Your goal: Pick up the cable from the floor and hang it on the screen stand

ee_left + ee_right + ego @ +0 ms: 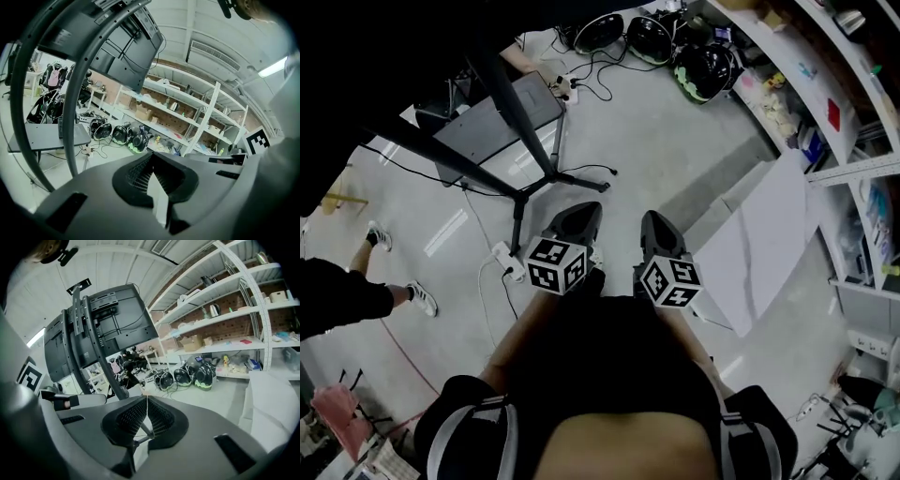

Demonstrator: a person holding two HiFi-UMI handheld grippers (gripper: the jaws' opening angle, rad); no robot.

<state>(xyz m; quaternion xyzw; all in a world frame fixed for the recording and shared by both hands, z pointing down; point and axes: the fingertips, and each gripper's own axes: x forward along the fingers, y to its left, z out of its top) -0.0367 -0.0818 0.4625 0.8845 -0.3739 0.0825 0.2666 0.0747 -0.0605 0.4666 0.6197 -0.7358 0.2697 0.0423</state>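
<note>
The screen stand (521,141) rises as black posts from splayed feet on the grey floor, ahead and left of me. A thin black cable (587,171) loops by one foot. A white power strip (507,260) with its cord lies below the stand. My left gripper (578,217) and right gripper (659,225) are held side by side above the floor, both shut with nothing between the pads. The left gripper view shows its closed jaws (151,155) below the stand's posts (70,108) and the screen (126,51). In the right gripper view the closed tips (147,398) point toward the stand (101,357).
Several black helmets (703,66) with more cables lie at the far wall. Shelving (853,141) runs along the right. A white panel (769,234) lies on the floor right of my grippers. A grey platform (497,122) sits behind the stand. A person's feet (394,267) show at left.
</note>
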